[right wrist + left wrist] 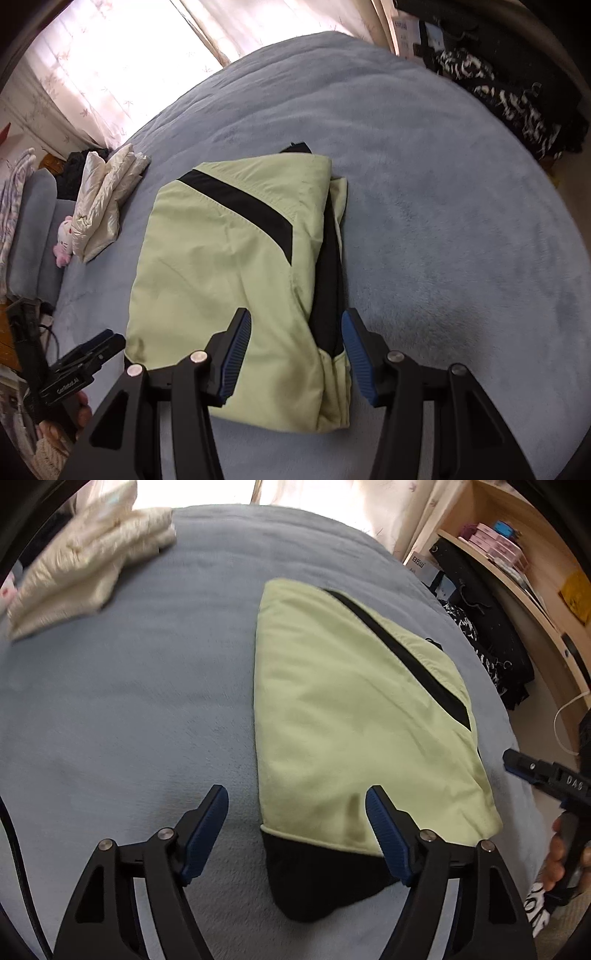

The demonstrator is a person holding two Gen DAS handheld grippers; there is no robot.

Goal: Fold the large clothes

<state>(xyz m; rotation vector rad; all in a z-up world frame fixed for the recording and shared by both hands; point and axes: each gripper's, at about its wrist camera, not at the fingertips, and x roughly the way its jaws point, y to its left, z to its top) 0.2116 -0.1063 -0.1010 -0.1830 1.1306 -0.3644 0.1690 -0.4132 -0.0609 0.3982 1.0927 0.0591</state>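
A bed (129, 701) under a grey-blue fleece cover fills both views. In the left wrist view, a folded cream quilted garment (85, 565) lies at the far left of the bed; sunlit pale curtains (314, 494) hang beyond the far edge, and at the right stands a wooden shelf (535, 587) with small boxes, above a pile of dark and black-and-white patterned clothes (491, 653). In the right wrist view, a small pink-and-white plush toy (64, 240) sits at the far left, just beside the cream garment.

The light green jacket (351, 720), folded into a compact packet with a diagonal black stripe across its top panel, lies flat near the middle of the bed. Black lining shows at its near edge and along its right fold.

The left gripper (297, 825) hovers over the jacket's near left corner, jaws spread wide and holding nothing. The right gripper (295, 354) hovers over the near right fold, jaws parted, pads clear of the cloth.

Only part of a hand (561, 853) holding the right gripper shows at the right edge. Fisheye distortion bends the bed's outline, and the shelf items are too small to identify.
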